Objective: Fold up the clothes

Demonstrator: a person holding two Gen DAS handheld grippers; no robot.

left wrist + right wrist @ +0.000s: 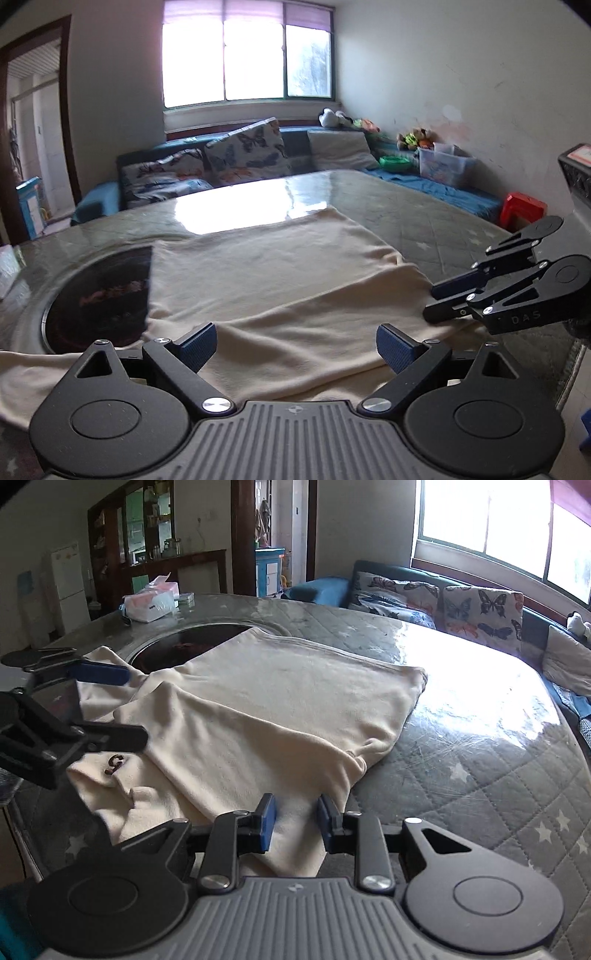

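Note:
A cream garment (273,280) (266,701) lies partly folded on the quilted, glass-topped table (424,218) (480,775). A small brown mark shows on its near-left flap. My left gripper (297,345) (110,705) stands wide open just above the garment's near edge, nothing between its fingers. My right gripper (296,823) (441,301) is at the garment's right-hand corner. Its blue pads (267,823) are narrowly apart, and cloth shows in the gap below them. I cannot tell whether the pads touch the cloth.
A round dark inset (99,291) (192,642) in the table lies partly under the garment. A tissue pack (151,602) sits at the table's far side. A sofa with butterfly cushions (243,151) and a red stool (522,212) stand beyond the table.

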